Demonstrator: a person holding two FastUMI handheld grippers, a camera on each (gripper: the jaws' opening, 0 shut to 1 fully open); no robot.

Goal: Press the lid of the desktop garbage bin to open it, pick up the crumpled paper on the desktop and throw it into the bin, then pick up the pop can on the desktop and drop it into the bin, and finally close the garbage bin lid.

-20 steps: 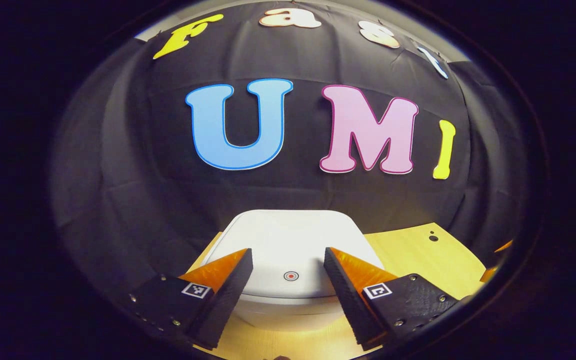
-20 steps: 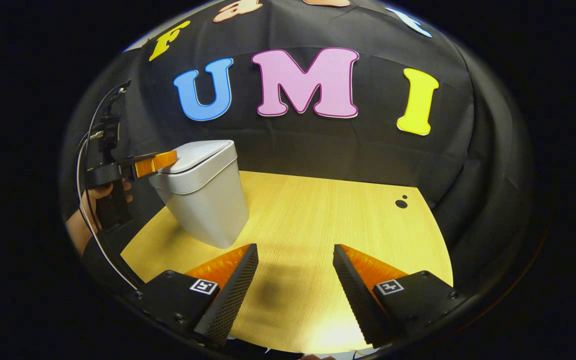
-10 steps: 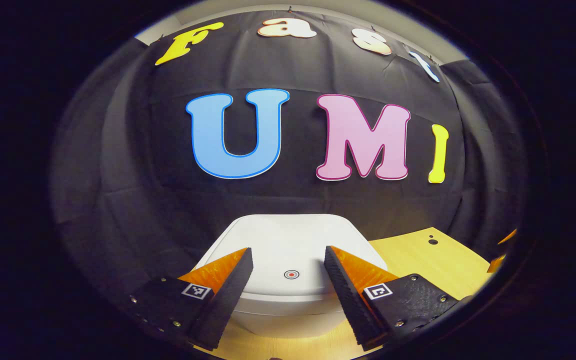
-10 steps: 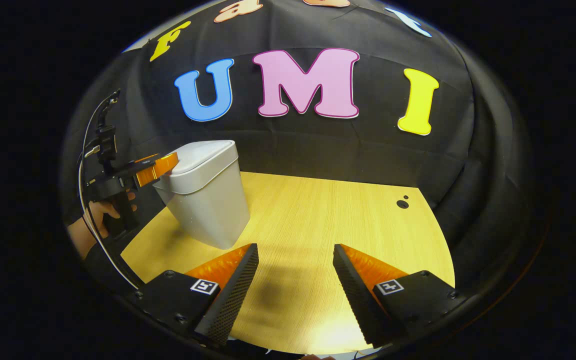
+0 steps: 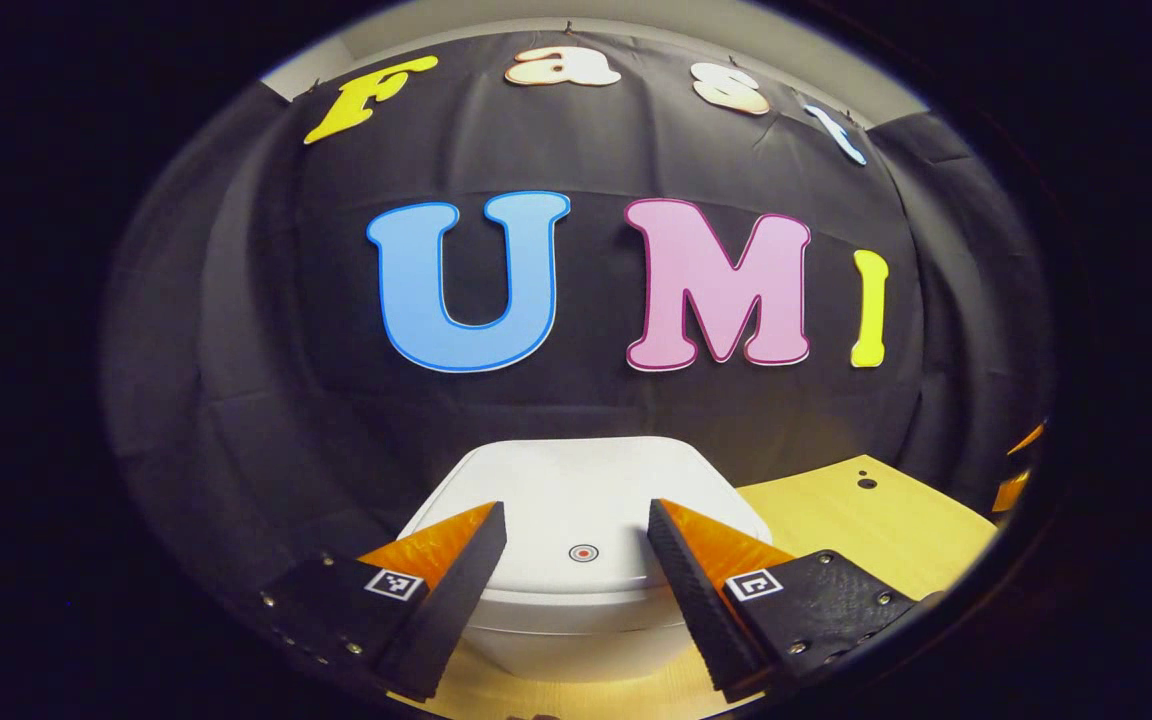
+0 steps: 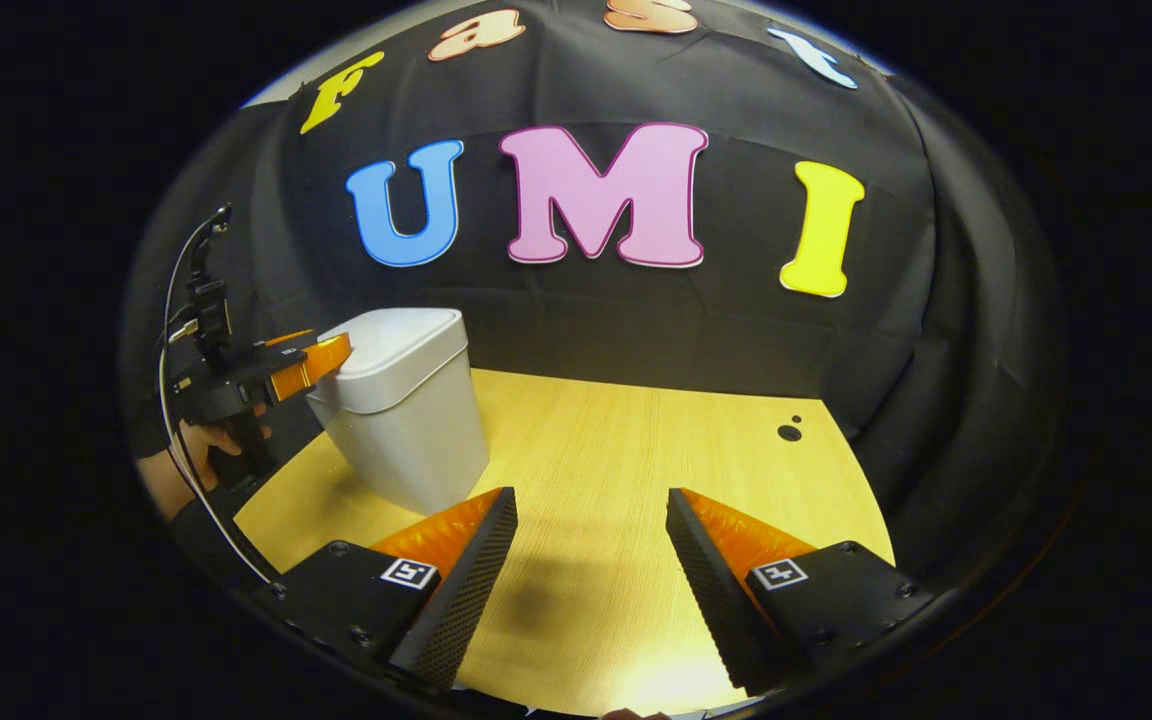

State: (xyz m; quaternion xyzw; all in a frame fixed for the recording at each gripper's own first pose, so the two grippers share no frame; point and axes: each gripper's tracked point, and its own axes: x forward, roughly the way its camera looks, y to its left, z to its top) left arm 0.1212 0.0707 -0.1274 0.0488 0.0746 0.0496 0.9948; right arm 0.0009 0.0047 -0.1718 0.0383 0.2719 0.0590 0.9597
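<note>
Over on the left side of the wooden desktop point(image 6: 636, 480) sits the white garbage bin point(image 6: 406, 420), lid point(image 5: 576, 490) down and flat as far as I can tell. In the left gripper view the left gripper point(image 5: 576, 530) is right at the near edge of that lid, fingers spread wide with the little red-dot mark point(image 5: 583, 552) sitting between them. From the right gripper view you can see it coming in at the bin's top edge, with a hand point(image 6: 201, 445) on the handle and a cable point(image 6: 171, 330) looping up behind; can't say for sure whether the tips are touching the lid or just above it. The right gripper point(image 6: 586, 560) is also wide open, holding nothing, parked low over bare desk well apart from the bin. Can't spot the crumpled paper or the pop can anywhere in these shots, so no idea where they are. My guess is this is the press-to-open step or the closing one, honestly hard to call. What could go wrong: with the fingers spread like that, neither tip lines up with the dot, so a push might land off the latch and do nothing. Also the bin looks light and narrow at the base, so a sideways shove near the rim could slide or tip it.
</note>
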